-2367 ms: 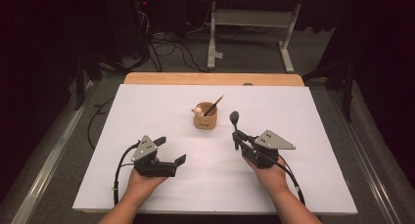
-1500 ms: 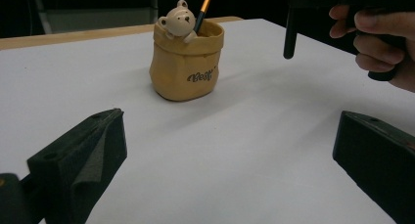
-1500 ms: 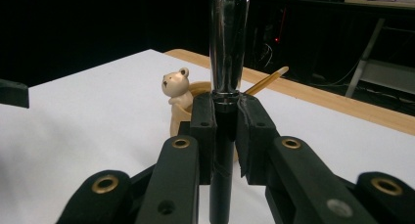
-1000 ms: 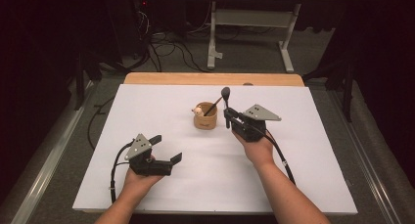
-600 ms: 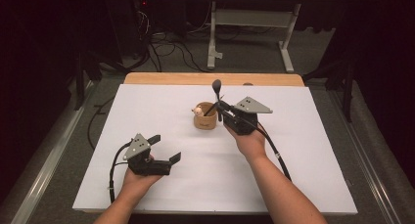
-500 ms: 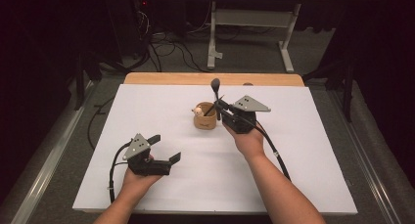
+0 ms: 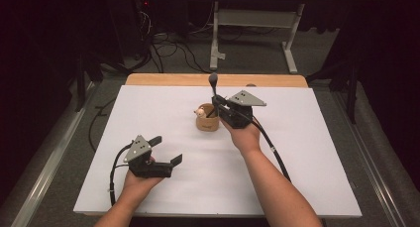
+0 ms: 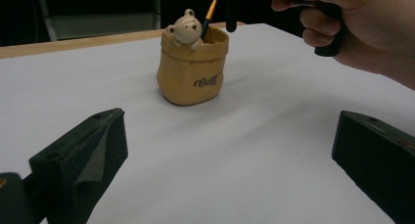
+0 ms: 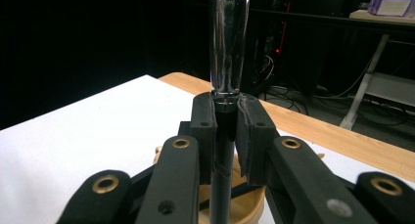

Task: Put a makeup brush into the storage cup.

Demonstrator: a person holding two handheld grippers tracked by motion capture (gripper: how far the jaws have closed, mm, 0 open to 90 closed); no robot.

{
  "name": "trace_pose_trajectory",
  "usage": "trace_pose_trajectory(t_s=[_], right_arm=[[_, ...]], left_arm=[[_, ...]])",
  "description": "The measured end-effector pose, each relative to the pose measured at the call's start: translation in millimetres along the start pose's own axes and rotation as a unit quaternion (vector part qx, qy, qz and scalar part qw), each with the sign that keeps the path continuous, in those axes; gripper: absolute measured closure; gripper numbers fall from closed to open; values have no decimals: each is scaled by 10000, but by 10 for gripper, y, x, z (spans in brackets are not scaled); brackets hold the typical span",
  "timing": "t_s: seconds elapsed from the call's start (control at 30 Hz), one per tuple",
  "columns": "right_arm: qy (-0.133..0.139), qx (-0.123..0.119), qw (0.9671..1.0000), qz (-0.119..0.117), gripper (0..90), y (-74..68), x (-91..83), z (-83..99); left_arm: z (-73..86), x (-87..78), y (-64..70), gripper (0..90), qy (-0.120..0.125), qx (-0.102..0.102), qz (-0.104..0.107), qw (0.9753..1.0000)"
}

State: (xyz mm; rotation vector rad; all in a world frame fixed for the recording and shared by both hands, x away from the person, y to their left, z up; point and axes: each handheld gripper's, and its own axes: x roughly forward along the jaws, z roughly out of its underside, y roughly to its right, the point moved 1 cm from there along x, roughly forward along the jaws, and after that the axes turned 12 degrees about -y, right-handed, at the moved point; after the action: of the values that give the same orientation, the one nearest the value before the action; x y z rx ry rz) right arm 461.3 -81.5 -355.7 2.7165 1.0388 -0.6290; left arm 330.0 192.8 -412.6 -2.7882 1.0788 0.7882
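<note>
White worktop (image 7: 307, 152) lay bare around the bear pot (image 7: 206, 119); right gripper (image 7: 221, 106) fingers clamped a black brush (image 9: 227, 77) above its rim, left gripper (image 7: 166, 150) fingers gaped apart.

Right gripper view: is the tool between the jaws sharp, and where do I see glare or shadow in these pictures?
Right gripper view: the dark brush is fairly sharp, pale glare streaks on its glossy top, background very dark. Left gripper view: the bear pot is sharp with a soft shadow at its base; the near jaws are blurred. High view: the white table is evenly lit, surroundings dim.
</note>
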Motion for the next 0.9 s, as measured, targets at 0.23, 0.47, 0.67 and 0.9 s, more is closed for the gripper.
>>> trace_pose_trajectory(t_s=[0.23, 0.47, 0.67, 0.9], right_arm=[[6, 41, 10000, 23, 812, 60, 72, -1], [-18, 114, 9999, -16, 812, 59, 102, -10], [35, 141, 9998, -135, 812, 56, 136, 12], [-16, 199, 9997, -136, 812, 59, 189, 48]], left_arm=[[3, -14, -22, 8, 6, -35, -17, 10000], [3, -14, -12, 9, -5, -16, -19, 10000], [0, -29, -26, 9, 25, -14, -40, 10000], [2, -30, -28, 10, 22, -20, -25, 10000]])
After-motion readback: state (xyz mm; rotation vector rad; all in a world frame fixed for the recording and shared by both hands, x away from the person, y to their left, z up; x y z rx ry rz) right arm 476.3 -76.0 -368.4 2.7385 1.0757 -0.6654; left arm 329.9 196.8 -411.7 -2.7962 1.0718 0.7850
